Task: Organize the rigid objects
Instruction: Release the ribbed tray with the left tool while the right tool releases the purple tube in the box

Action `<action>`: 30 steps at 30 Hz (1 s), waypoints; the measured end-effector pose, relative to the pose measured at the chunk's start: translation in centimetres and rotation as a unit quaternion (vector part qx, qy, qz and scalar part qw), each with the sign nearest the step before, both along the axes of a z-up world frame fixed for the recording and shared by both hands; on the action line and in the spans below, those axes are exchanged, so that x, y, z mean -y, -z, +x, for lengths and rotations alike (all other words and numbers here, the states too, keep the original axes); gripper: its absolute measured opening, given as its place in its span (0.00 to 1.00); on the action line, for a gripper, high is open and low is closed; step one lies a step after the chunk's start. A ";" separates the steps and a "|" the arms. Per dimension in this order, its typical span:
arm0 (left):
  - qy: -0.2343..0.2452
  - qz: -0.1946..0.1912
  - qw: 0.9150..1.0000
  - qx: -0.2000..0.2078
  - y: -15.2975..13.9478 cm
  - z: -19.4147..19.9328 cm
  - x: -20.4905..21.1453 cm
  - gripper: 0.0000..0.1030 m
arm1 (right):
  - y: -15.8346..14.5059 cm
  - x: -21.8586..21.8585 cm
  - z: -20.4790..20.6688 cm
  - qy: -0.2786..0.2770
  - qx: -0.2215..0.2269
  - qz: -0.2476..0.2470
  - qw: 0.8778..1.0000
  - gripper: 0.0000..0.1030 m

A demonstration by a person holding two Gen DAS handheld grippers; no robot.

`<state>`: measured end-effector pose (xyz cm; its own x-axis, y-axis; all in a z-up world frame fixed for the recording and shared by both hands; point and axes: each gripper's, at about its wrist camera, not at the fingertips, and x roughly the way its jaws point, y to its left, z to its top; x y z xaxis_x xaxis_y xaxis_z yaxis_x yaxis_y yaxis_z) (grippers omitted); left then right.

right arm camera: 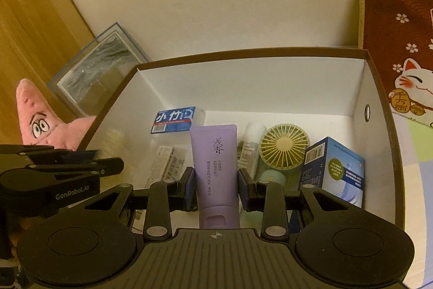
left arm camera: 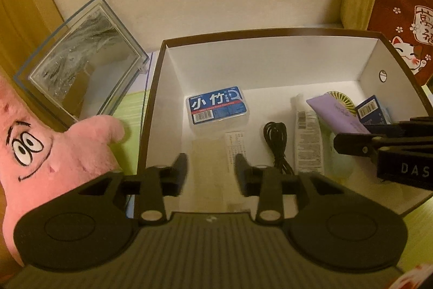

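Observation:
A brown-rimmed box [left arm camera: 243,34] [right arm camera: 243,53] with white inner walls holds the items. My left gripper [left arm camera: 211,167] hangs inside it, open. A pale translucent container [left arm camera: 208,161] with a printed label lies between its fingers, and the pads stand off it. My right gripper [right arm camera: 216,186] is shut on a purple tube [right arm camera: 213,153], held cap-end toward the camera above the box floor. In the left wrist view the right gripper [left arm camera: 379,145] comes in from the right with the purple tube [left arm camera: 335,113]. The left gripper [right arm camera: 81,161] shows at the left edge of the right wrist view.
In the box lie a blue-labelled plastic case [left arm camera: 217,106], a coiled black cable [left arm camera: 276,137], a white tube [left arm camera: 307,132], a small green fan [right arm camera: 284,145] and a blue carton [right arm camera: 333,167]. A pink star plush [left arm camera: 54,153] and a clear frame [left arm camera: 81,64] stand left of it.

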<state>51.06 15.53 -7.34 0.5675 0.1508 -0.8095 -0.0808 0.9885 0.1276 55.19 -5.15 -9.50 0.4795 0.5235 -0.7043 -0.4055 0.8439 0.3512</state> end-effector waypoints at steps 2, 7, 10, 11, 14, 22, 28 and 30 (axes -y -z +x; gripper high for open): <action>-0.001 -0.006 1.000 0.000 0.0 0.1 -0.2 0.38 | 0.1 0.0 0.1 0.001 -0.001 -0.001 1.000 0.33; -0.002 -0.010 1.000 -0.002 0.1 0.1 -0.3 0.38 | 0.1 -0.2 0.2 0.003 -0.002 -0.003 1.000 0.33; -0.004 -0.012 1.000 -0.001 0.0 0.0 -0.3 0.38 | 0.1 -0.3 0.2 0.003 -0.002 -0.003 1.000 0.33; -0.004 -0.012 1.000 -0.001 -0.1 -0.1 -0.3 0.38 | 0.1 -0.3 0.2 0.003 -0.002 -0.003 1.000 0.33; -0.003 -0.012 1.000 -0.001 -0.1 -0.1 -0.3 0.38 | 0.1 -0.4 0.2 0.003 0.001 -0.003 1.000 0.33; -0.004 -0.012 1.000 0.001 -0.2 -0.2 0.0 0.38 | -0.1 -0.4 0.1 0.004 0.006 -0.003 1.000 0.33; -0.005 -0.012 1.000 0.005 -0.6 -0.5 -0.1 0.38 | -0.3 -0.5 0.1 0.004 0.011 -0.002 1.000 0.33; -0.005 -0.012 1.000 0.006 -0.6 -0.6 0.0 0.38 | -0.4 -0.5 0.2 0.002 0.012 0.002 1.000 0.33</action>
